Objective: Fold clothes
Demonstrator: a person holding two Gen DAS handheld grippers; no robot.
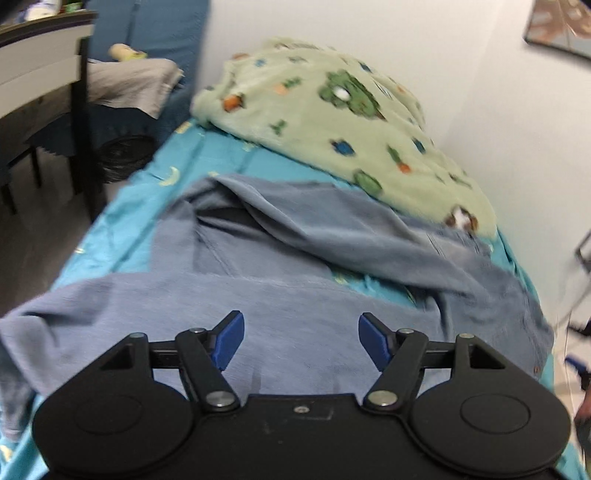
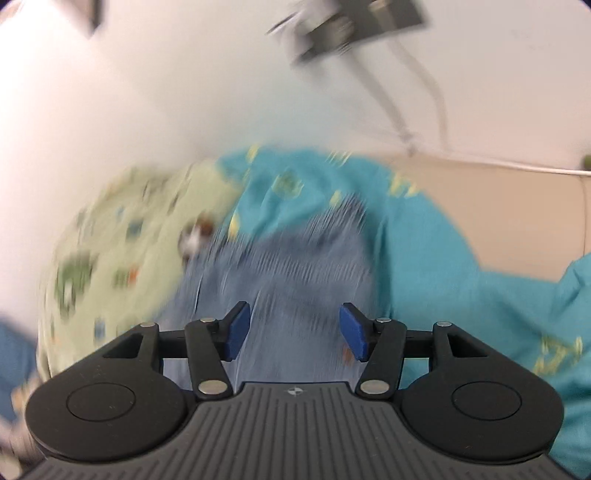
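A bed (image 1: 122,236) covered by a turquoise sheet printed with small yellow moons runs along a white wall (image 1: 461,92); a grey floor (image 1: 33,243) lies beyond the bed's left edge. A pale green fleece blanket (image 1: 332,118) with cartoon prints is heaped at the far end of the bed against the wall. A grey-blue garment (image 1: 280,295) lies crumpled across the middle and near part of the bed; one fold rises toward the blanket and touches its near edge, while another part drapes over the bed's left edge. The left tongs (image 1: 301,338) hover just above the near part of the garment, blue pads spread wide, grasping nothing. Past the bed's far left corner stand a dark-legged desk (image 1: 44,55), a chair under grey cloth (image 1: 129,85), a blue curtain (image 1: 155,33) and a round black object (image 1: 125,157) on the floor. A picture frame (image 1: 557,26) hangs on the wall at upper right. The right wrist view is heavily motion-blurred; the right tongs (image 2: 294,330) are released, pads apart over the garment (image 2: 288,273), with the blanket (image 2: 122,258) to the left, the sheet (image 2: 424,251) to the right, and a dark wall fixture (image 2: 354,26) with pale cables above.
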